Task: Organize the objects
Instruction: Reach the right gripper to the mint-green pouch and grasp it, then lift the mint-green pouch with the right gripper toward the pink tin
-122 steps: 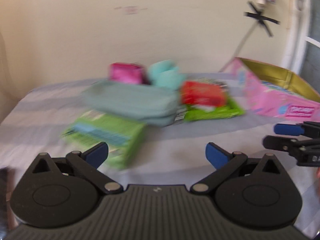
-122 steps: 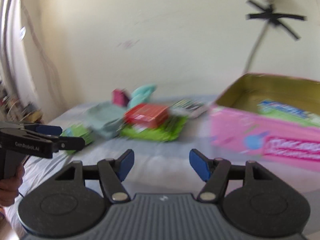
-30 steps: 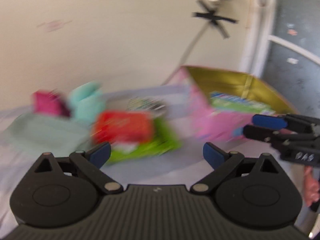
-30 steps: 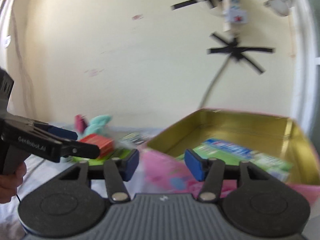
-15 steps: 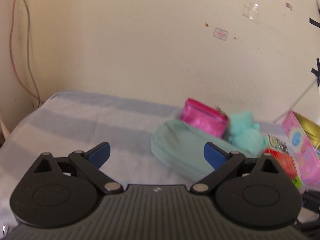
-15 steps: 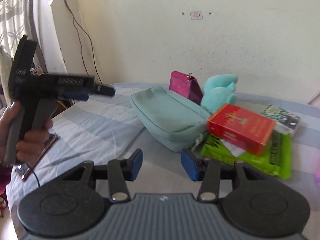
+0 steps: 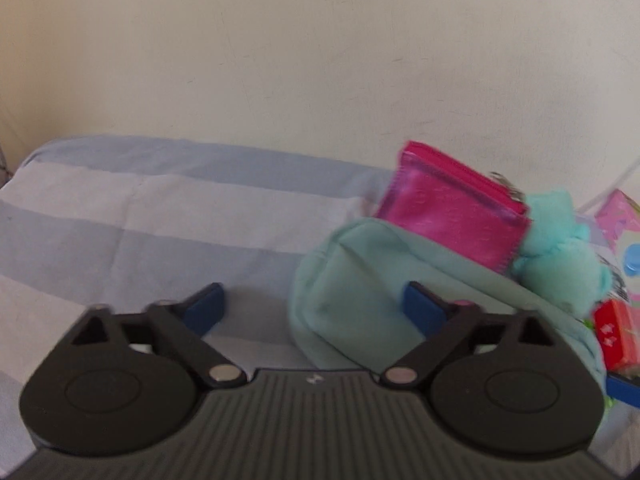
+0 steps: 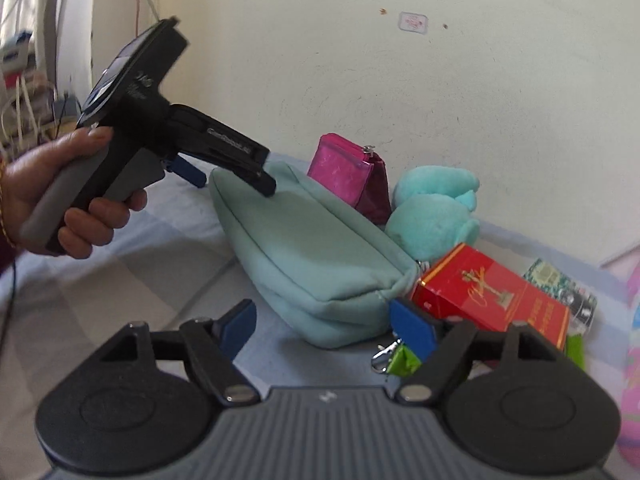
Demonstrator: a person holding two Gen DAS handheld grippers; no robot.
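A long mint-green pouch (image 8: 312, 256) lies on the striped sheet; it also shows in the left wrist view (image 7: 360, 292). My left gripper (image 7: 314, 308) is open, its right pad over the pouch's far end; it also shows in the right wrist view (image 8: 232, 176). My right gripper (image 8: 324, 324) is open around the pouch's near end. A magenta purse (image 8: 348, 172), a teal plush toy (image 8: 432, 216) and a red box (image 8: 492, 296) lie beside the pouch.
A green packet (image 8: 404, 360) with a metal clip lies under the red box. A patterned packet (image 8: 560, 284) lies behind it. A pink box edge (image 7: 620, 220) stands at the right. A beige wall (image 7: 280, 60) backs the bed (image 7: 140, 216).
Both grippers have swung left from the pink box to the mint-green pouch and closed in on its two ends. The left gripper now tilts down over the pouch's far end.
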